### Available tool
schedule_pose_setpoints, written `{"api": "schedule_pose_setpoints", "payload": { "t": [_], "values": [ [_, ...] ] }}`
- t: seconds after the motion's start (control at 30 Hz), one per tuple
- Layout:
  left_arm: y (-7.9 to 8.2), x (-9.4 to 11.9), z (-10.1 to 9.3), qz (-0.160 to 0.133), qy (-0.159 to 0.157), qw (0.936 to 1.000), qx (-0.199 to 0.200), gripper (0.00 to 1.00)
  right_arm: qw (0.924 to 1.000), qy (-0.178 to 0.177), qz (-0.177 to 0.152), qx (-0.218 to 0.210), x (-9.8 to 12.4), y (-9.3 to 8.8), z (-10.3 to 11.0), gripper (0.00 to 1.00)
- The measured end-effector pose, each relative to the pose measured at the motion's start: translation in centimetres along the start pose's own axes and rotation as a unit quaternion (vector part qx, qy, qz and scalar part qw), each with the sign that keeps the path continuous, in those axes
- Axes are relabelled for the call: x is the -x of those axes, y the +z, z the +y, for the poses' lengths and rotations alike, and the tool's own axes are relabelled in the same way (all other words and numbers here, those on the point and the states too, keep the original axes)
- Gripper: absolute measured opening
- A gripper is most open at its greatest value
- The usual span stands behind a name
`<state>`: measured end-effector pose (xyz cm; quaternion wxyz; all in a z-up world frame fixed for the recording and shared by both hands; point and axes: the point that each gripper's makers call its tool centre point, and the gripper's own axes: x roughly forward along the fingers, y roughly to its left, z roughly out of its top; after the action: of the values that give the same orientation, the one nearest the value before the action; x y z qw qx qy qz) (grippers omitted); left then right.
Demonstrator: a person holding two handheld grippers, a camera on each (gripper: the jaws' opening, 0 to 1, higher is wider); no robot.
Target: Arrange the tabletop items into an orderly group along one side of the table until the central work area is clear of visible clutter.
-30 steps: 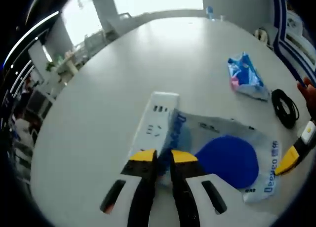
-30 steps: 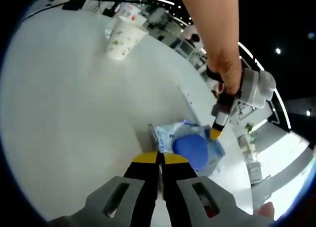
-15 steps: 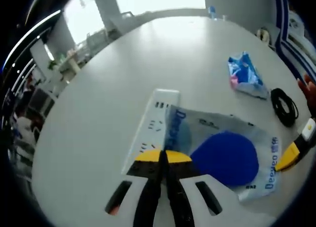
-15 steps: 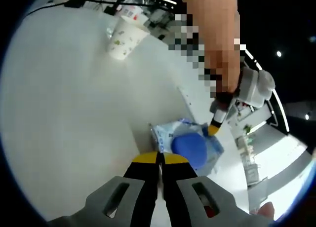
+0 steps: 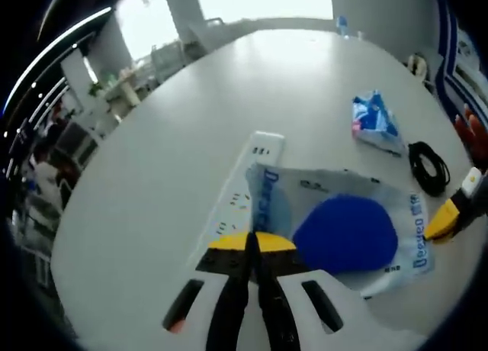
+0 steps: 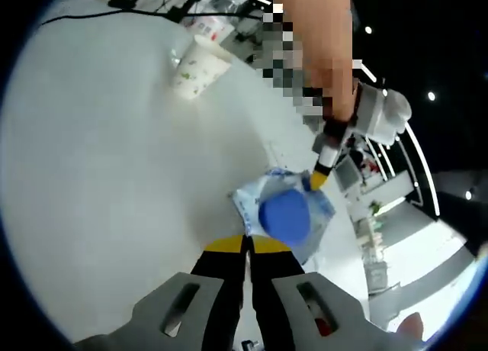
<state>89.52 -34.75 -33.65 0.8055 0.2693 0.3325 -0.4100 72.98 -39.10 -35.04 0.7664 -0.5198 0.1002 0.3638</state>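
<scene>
Bag (image 5: 343, 214) lifted off table (image 5: 152, 152); both tongs (image 5: 252, 243) (image 6: 245, 246) clamped on it

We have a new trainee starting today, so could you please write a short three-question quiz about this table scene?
1. True or false: the left gripper is wide open.
2. What lies under the clear bag with the blue disc: A) a power strip, B) a cup, C) a black cable?
3. Fill in: the small blue packet lies beside the black ____.

Key: 1 false; 2 A; 3 cable.
</scene>
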Motion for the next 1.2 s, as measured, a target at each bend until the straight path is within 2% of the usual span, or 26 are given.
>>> {"api": "schedule_pose_setpoints", "payload": {
  "t": [0.2,0.3,0.43,0.53,0.67,0.8,1.0,1.07,1.2],
  "values": [
    [-1.1,2.0,-0.5,0.003,0.009,0.9998,0.017,0.0,0.9999,0.0,0.0,0.012,1.8,-0.6,-0.7,0.02],
    [-1.3,3.0,-1.0,0.001,0.013,0.9996,0.025,0.0,0.9998,0.002,-0.016,0.015,2.9,-0.6,-1.4,0.02],
    [-1.5,4.0,-1.3,-0.001,0.02,0.9992,0.035,0.0,0.9993,0.005,-0.037,-0.004,4.0,-0.6,-2.4,0.02],
    [-1.3,5.2,-1.7,-0.017,0.029,0.9971,0.069,0.0,0.9988,0.009,-0.048,0.012,4.8,-0.5,-2.9,0.02],
    [-1.5,6.2,-2.7,-0.015,0.031,0.9967,0.074,0.0,0.9977,0.023,-0.057,0.029,5.8,-1.4,-3.1,0.02],
    [-2.1,6.7,-3.8,-0.008,0.037,0.9957,0.084,0.0,0.9964,0.031,-0.06,0.051,6.5,-2.2,-3.5,0.02],
    [-3.0,6.9,-5.2,0.005,0.045,0.9944,0.096,0.0,0.9956,0.045,-0.057,0.06,6.7,-3.4,-3.4,0.02],
    [-3.4,6.6,-5.4,0.012,0.05,0.9937,0.099,0.0,0.9952,0.049,-0.054,0.065,6.4,-3.7,-3.1,0.02],
    [-3.9,5.9,-5.4,0.026,0.056,0.9933,0.097,0.0,0.9918,0.074,-0.049,0.092,5.6,-3.5,-0.9,0.02]
  ]
}}
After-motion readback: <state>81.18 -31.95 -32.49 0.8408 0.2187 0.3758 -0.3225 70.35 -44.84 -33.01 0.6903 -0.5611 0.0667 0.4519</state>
